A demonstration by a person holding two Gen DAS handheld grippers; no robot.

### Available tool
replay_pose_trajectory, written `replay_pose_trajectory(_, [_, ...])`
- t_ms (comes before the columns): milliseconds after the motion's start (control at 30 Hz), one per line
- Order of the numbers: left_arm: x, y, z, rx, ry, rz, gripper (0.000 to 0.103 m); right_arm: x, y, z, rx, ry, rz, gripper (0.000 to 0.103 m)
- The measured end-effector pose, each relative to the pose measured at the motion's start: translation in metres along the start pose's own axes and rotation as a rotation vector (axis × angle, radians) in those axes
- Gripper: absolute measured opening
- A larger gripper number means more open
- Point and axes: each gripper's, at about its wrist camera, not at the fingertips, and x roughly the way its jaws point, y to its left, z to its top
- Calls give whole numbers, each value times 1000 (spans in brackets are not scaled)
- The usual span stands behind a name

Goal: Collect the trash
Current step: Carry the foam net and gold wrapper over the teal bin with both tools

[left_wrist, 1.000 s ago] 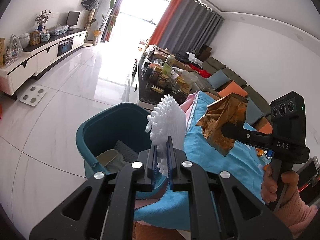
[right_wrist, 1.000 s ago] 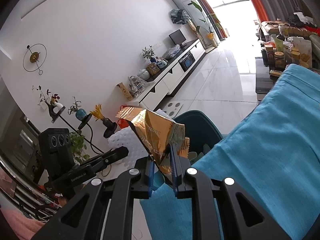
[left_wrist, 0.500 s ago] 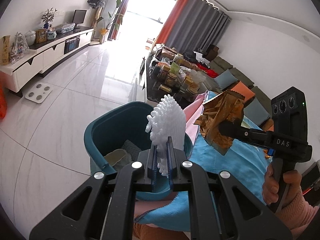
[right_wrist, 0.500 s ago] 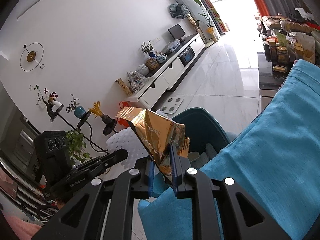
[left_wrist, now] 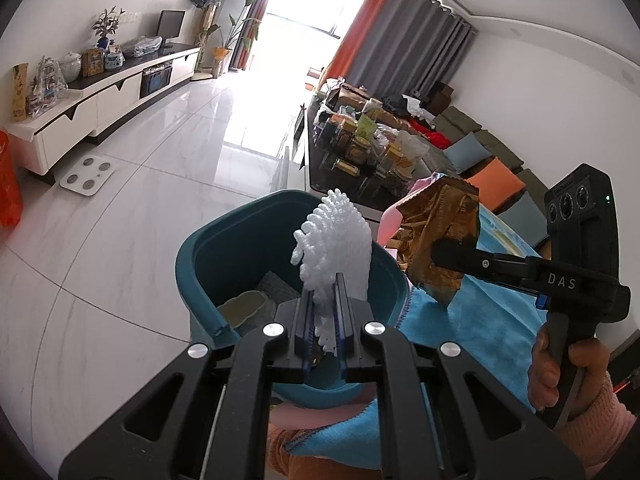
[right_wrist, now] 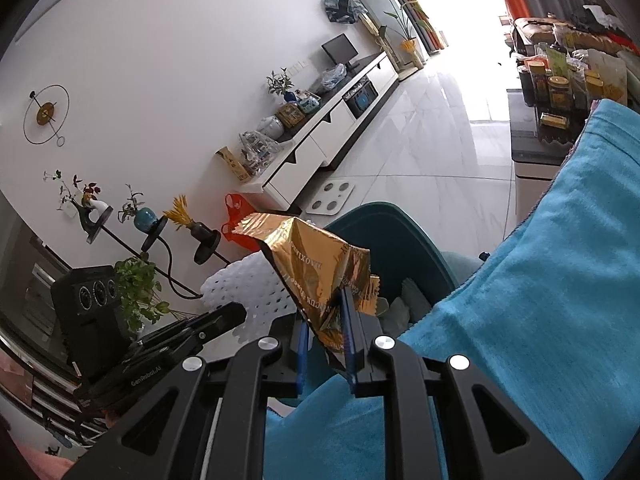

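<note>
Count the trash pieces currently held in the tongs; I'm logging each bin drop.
2. White foam net in the left tongs, over the teal bin; gold foil wrapper in the right tongs, beside it.

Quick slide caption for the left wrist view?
Left gripper holds white foam netting above the teal bin.

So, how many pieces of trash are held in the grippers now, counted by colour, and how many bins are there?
White trash: 1, the foam net in the left gripper.
Gold trash: 1, the foil wrapper in the right gripper.
Teal bins: 1, the bin, with some waste inside that I cannot count.
Total: 3.
</note>
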Motion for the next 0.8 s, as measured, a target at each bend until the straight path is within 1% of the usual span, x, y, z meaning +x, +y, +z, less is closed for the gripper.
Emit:
replay_pose_trajectory(467, [25,5,-2,-15,28,45,10,25,-1,8,6,45,-35,15])
replay_pose_trajectory(700, [42,8,-2,-37,50,71,10,40,5,11,0,78,-72,15])
replay_pose_trajectory(800, [49,8,-1,-45,63,75,10,46,5,13,1,93,-93,17])
